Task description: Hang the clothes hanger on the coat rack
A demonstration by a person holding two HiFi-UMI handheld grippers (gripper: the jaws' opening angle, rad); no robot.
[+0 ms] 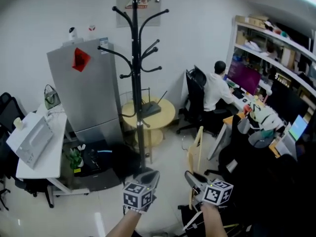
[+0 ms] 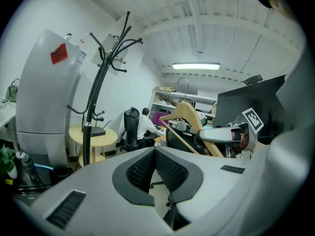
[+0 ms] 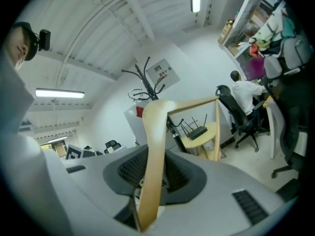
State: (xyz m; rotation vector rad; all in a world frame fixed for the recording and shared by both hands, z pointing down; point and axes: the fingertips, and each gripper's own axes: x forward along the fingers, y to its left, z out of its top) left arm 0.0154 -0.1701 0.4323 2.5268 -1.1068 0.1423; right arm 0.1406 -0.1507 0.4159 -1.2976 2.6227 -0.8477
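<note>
Fridge (image 1: 89,93) beside coat rack (image 1: 136,73), table (image 1: 165,115) behind

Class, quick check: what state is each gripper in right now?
Left gripper: closed, holding nothing.
Right gripper: closed on the hanger.

Ahead of the jaws, open air reaches the coat rack (image 1: 136,78); a fridge (image 1: 89,95) and round table (image 1: 166,113) crowd its pole.

An office: white desk (image 1: 43,163), monitor (image 1: 245,78), swivel chair (image 1: 196,98), shelves (image 1: 276,44).
</note>
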